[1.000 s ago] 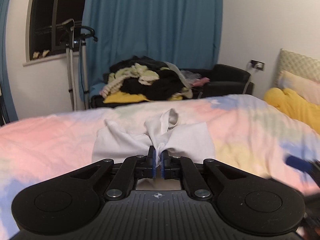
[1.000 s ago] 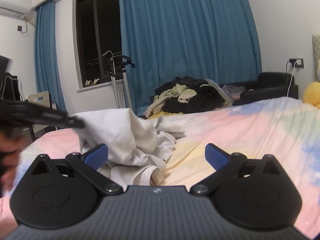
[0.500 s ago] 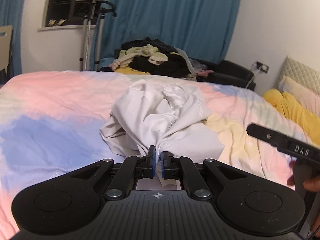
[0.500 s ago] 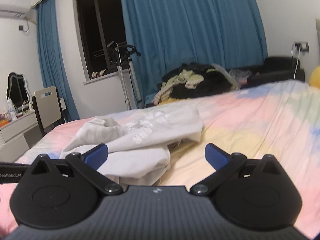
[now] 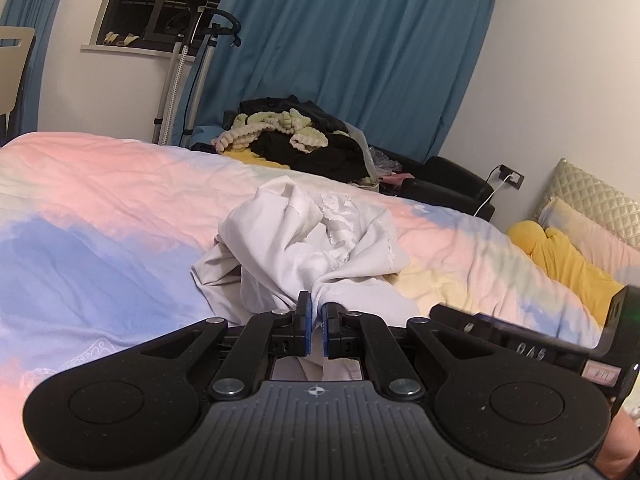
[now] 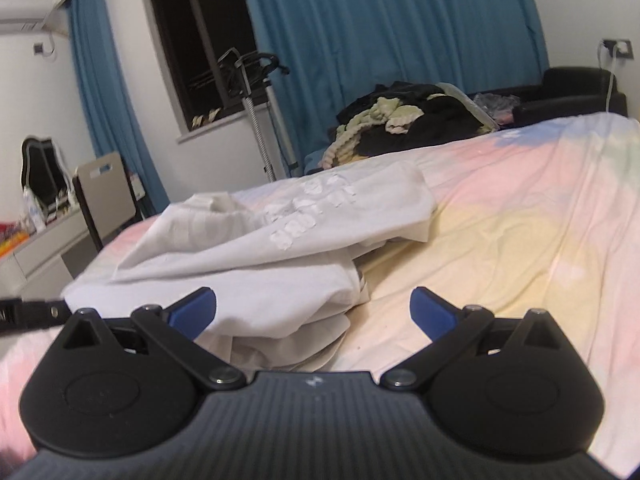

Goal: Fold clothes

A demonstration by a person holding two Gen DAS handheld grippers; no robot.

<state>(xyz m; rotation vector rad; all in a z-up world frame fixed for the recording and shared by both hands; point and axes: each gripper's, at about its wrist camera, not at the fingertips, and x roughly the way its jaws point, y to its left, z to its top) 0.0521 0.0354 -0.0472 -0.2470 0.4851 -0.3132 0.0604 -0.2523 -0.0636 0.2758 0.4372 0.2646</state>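
Pastel bedding [image 5: 100,216] in pink, blue and yellow covers the bed, with blue curtains [image 5: 344,56] and a heap of dark and cream clothes [image 5: 292,140] beyond its far edge. Part of the white garment [image 5: 304,240] is hidden beneath the left gripper [image 5: 314,312], whose blue pads are pinched on a bunched fold at the near edge. Low over the bed, the right gripper [image 6: 313,308] is spread wide, the garment's crumpled edge lying between its fingers, untouched.

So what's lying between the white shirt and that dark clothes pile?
Only bare pastel bedspread separates the white shirt from the clothes pile, in the left wrist view.
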